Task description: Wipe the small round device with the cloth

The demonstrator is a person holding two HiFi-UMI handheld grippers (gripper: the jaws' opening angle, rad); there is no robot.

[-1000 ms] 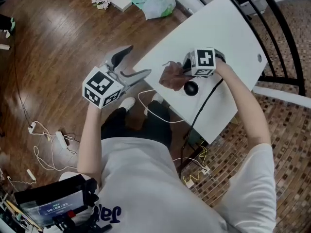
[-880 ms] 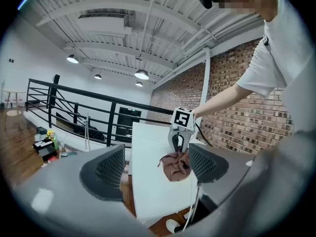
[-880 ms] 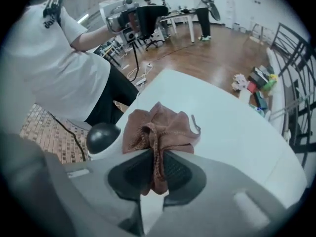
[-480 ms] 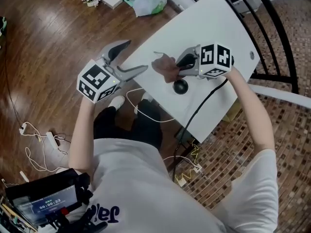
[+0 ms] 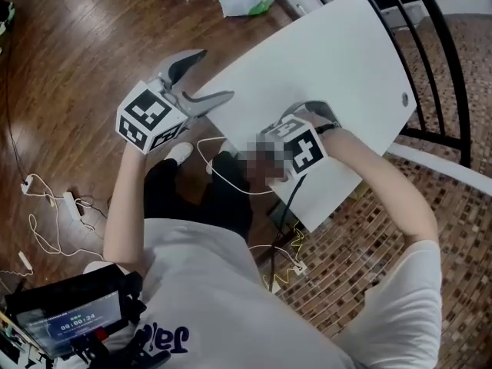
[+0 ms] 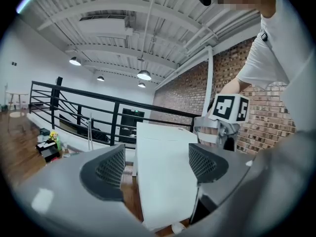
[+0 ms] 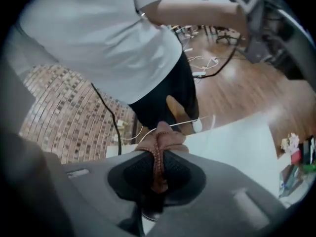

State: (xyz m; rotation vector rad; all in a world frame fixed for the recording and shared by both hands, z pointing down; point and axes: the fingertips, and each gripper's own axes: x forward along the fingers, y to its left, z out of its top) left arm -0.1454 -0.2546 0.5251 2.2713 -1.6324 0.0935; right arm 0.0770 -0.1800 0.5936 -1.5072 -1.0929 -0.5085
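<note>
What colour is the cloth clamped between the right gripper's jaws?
Reddish brown; the cloth shows best in the right gripper view.

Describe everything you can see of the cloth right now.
The cloth is reddish-brown soft fabric with a stitched hem, bunched into a fold. The right gripper is shut on it, the fold pinched edge-on between its jaws and poking past the tips. Beyond it lies the white table; whether they touch cannot be told.

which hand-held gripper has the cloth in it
The right hand-held gripper: its jaws are pinched shut on the brown cloth. The left hand-held gripper has its jaws apart with nothing between them.
</note>
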